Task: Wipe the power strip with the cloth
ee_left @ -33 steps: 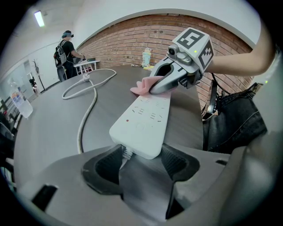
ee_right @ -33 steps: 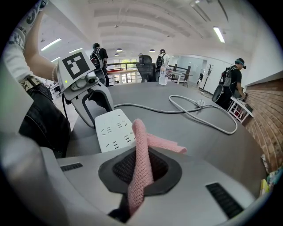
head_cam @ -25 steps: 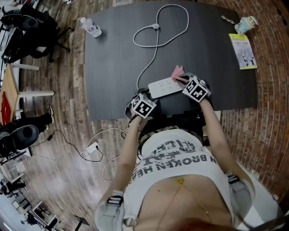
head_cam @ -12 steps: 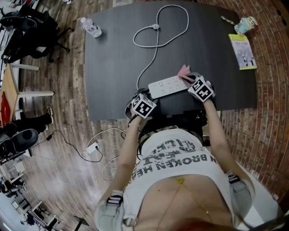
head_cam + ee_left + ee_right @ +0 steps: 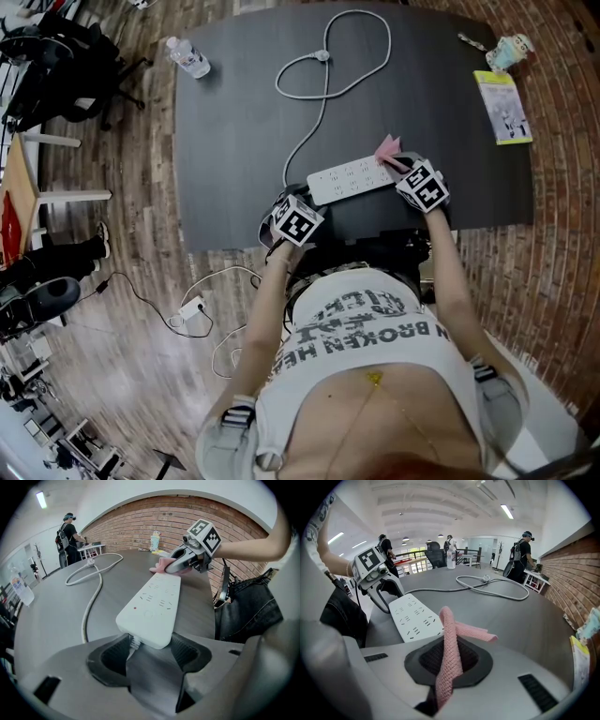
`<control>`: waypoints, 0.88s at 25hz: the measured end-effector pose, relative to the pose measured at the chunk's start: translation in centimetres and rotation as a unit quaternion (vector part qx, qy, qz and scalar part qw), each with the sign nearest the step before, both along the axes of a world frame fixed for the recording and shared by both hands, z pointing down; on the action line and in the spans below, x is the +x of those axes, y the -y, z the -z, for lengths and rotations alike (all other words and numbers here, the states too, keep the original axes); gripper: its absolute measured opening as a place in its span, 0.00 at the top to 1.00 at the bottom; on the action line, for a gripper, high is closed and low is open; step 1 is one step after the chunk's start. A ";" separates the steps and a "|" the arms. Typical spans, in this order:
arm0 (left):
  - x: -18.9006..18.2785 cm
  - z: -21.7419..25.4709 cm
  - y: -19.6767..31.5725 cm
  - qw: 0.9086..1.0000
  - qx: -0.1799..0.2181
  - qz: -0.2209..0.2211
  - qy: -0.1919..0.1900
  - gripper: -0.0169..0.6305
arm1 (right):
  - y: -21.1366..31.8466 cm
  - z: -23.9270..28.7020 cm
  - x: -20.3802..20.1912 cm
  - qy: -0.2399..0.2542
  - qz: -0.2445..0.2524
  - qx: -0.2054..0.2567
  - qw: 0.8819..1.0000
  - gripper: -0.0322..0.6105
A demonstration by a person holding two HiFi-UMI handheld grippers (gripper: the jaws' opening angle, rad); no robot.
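1. Nearest the person, at the table's (image 5: pixel 234 112) front edge, the left gripper (image 5: pixel 149 644) has its jaws about a strip's width apart. The pads sit against both sides of the strip's (image 5: pixel 152 604) cord end. I judge that it pins the strip in place rather than lifting it.
2. The strip lies flat, sockets up. It runs from the left gripper away to the right, so one gripper stands at each end.
3. At the far end, the right gripper (image 5: pixel 449 660) has its jaws closed tight on the pink cloth (image 5: pixel 450 637). The cloth stands out of them as a folded band, and its free tail drops forward.
4. That tail hangs by the strip's right end, mostly over bare table just past the corner. Whether it touches the strip I cannot tell.
5. The step in hand looks like wiping, with the cloth at the end of a stroke and off the top face. The next move would call for bringing the cloth back over the sockets towards the left gripper. It should be pressed low enough that the tail drags flat, while the left gripper keeps its hold so the strip does not slide.
6. Farther out, the cord (image 5: pixel 323 103) leaves the gripped end and loops across the middle of the table, clear of the wiping path.
7. A bottle (image 5: pixel 188 55) lies beyond the far left corner, well apart from the work.
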State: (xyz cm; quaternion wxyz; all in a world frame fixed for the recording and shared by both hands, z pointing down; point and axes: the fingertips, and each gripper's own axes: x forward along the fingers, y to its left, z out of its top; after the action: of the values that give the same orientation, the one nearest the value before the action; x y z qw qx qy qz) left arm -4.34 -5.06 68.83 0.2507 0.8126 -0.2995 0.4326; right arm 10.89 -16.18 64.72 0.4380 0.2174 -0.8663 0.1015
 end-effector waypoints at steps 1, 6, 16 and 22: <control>0.0 0.0 0.0 1.000 0.000 0.000 0.000 0.57 | 0.0 0.0 0.0 0.001 -0.002 0.002 1.000 0.92; 0.1 0.1 -0.1 1.000 0.000 0.000 -0.001 0.57 | 0.0 0.0 0.0 0.001 -0.007 0.011 1.000 0.92; 0.2 0.4 -0.2 1.000 0.000 -0.004 -0.006 0.57 | -0.9 0.9 -1.0 0.011 -0.011 0.016 1.000 0.92; 0.3 0.4 -0.2 1.000 0.000 -0.002 -0.006 0.57 | -4.2 3.8 -6.3 0.054 0.101 0.025 0.993 0.92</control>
State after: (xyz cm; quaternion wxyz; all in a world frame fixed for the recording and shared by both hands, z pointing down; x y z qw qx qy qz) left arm -4.03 -4.88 68.48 0.2513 0.8158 -0.2962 0.4286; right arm 4.63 -11.94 60.93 0.3929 0.1340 -0.9086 0.0462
